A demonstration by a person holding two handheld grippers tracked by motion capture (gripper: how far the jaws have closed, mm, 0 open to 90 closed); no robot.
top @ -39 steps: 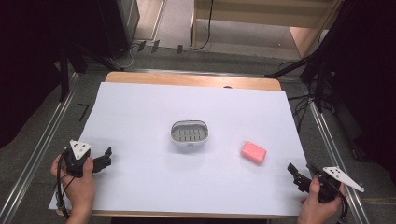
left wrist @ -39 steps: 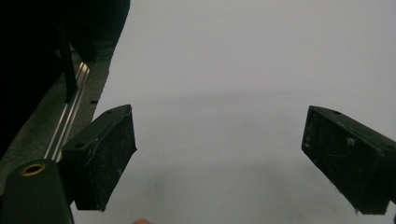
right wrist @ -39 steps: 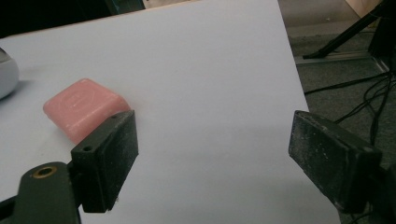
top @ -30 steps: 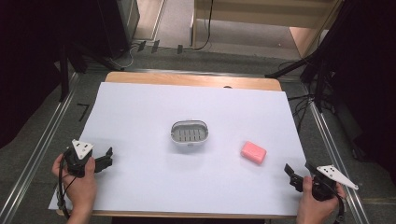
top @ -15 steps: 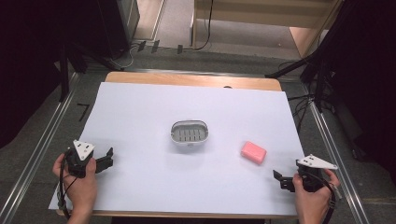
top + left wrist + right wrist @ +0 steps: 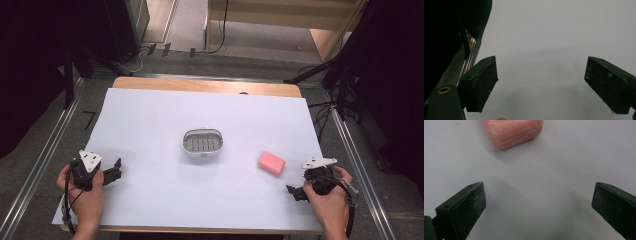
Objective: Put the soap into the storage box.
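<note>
The left tongs [image 6: 114,171] sit at the desk's [image 6: 150,125] eight o'clock, jaws spread wide over bare white sheet. A grey slotted soap dish [image 6: 202,143] stands at centre. A pink soap bar [image 6: 271,163] lies at its four o'clock. The right tongs [image 6: 295,192], wide and empty, hover at the bar's five o'clock, pointing toward it
</note>
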